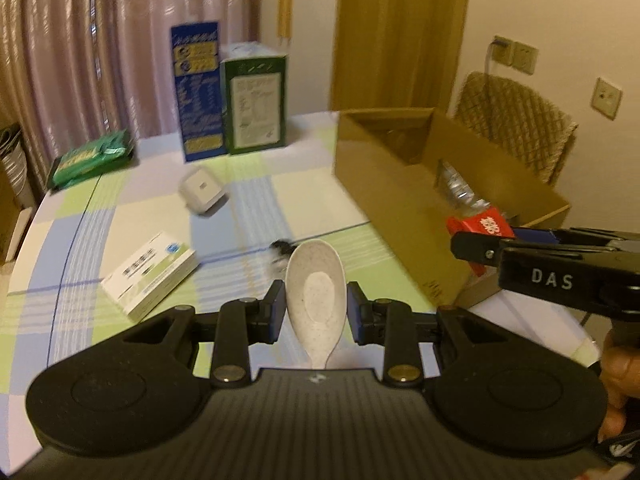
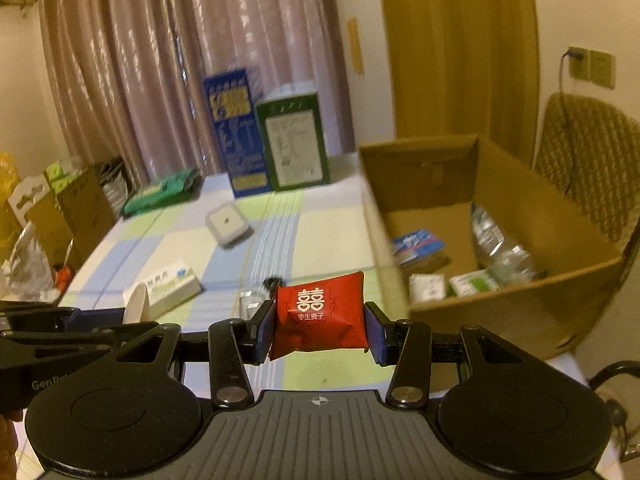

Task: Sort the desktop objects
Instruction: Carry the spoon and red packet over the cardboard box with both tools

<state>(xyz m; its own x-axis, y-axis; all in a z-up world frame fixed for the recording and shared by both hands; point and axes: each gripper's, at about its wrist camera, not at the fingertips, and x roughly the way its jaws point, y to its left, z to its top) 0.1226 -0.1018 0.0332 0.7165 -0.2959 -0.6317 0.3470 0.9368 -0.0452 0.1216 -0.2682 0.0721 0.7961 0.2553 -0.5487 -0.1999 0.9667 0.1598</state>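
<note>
Left gripper (image 1: 316,306) clamps a spoon (image 1: 316,296); right gripper (image 2: 320,326) clamps a red packet (image 2: 320,316); cardboard box (image 2: 520,308) holds packets.

**Camera Placement**

Each fisheye camera sits just behind its hand-held gripper, looking forward and down along the fingers.

Left wrist view: close above the tabletop (image 1: 132,216), facing the curtain (image 1: 100,40); the right hand-held gripper (image 1: 472,246) enters at the right edge.

Right wrist view: same heading, set further right, looking into the carton (image 2: 520,312).

Shared: tabletop, curtain, carton, blue box (image 1: 197,92).
</note>
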